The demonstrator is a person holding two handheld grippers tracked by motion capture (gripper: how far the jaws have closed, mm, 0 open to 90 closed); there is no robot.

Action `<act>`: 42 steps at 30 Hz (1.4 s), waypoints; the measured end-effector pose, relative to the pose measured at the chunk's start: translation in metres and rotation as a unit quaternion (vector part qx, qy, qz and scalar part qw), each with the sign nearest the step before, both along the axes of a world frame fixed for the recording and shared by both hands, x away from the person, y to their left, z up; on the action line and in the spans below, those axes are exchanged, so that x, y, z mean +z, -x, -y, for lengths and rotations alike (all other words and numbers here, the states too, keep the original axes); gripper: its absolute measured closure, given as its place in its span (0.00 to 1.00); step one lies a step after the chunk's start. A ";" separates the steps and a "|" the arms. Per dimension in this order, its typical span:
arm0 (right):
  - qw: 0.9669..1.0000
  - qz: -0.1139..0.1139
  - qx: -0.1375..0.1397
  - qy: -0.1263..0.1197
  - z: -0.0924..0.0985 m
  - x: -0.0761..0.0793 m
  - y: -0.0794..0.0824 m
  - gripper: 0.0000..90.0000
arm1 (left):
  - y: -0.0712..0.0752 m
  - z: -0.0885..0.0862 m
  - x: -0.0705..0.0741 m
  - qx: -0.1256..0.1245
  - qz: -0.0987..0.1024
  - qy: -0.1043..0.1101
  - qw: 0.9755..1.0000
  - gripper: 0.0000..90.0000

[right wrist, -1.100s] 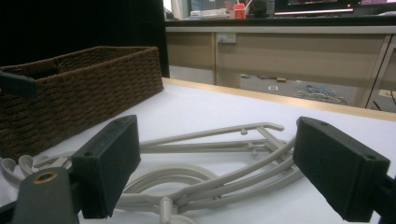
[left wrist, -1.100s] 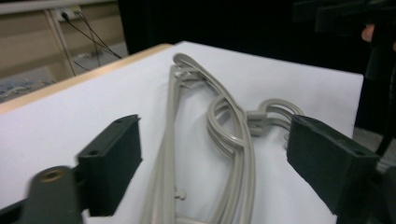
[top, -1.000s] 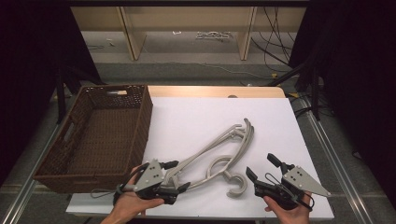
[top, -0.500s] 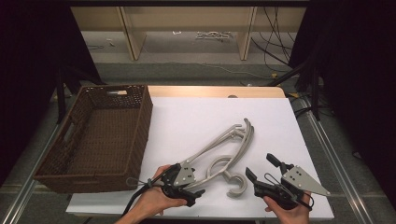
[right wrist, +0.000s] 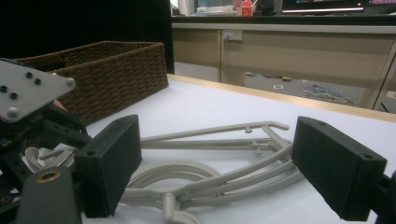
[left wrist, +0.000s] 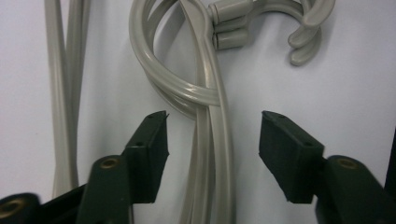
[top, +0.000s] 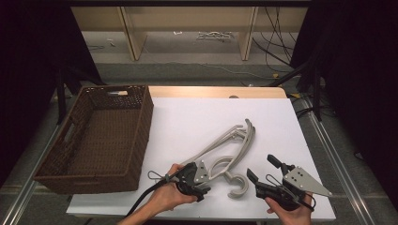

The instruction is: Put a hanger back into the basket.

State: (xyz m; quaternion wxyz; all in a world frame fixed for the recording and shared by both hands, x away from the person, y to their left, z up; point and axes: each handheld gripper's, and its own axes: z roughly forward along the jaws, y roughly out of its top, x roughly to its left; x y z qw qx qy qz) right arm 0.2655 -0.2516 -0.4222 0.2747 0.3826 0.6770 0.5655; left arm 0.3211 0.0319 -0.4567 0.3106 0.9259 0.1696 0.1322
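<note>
The left gripper (left wrist: 212,140) is held open astride the stacked grey hangers (top: 230,145), its jaws having just been closing, pads not yet touching. The hangers lie just right of the wicker basket (top: 94,136). All arms should be gathered squarely before squeezing. The right gripper (top: 263,171) waits open, beside the hooks.

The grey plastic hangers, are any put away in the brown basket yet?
None yet: the brown wicker basket holds nothing. The grey plastic hangers lie stacked on the white table. The left gripper, jaws just closing, straddles their arms without pinching. Lifting and moving remain.
</note>
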 end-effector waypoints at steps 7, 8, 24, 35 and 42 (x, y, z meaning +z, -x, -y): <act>1.000 0.006 0.003 -0.002 -0.001 -0.001 -0.001 0.20 | -0.007 0.008 -0.004 -0.010 -0.030 -0.015 0.999 0.63; 1.000 0.008 0.007 -0.008 -0.001 -0.001 -0.002 0.20 | -0.008 0.009 -0.005 -0.009 -0.029 -0.016 0.999 0.65; 1.000 0.001 0.009 -0.001 -0.001 -0.001 -0.001 0.21 | -0.021 0.006 0.002 0.002 -0.066 -0.006 0.998 0.88; 1.000 -0.003 0.009 0.005 0.000 -0.001 -0.001 0.21 | -0.026 -0.010 0.009 0.038 -0.111 0.089 0.989 0.90; 1.000 0.005 0.003 0.005 0.001 0.000 -0.001 0.21 | -0.033 -0.021 0.015 0.053 -0.142 0.148 0.977 0.90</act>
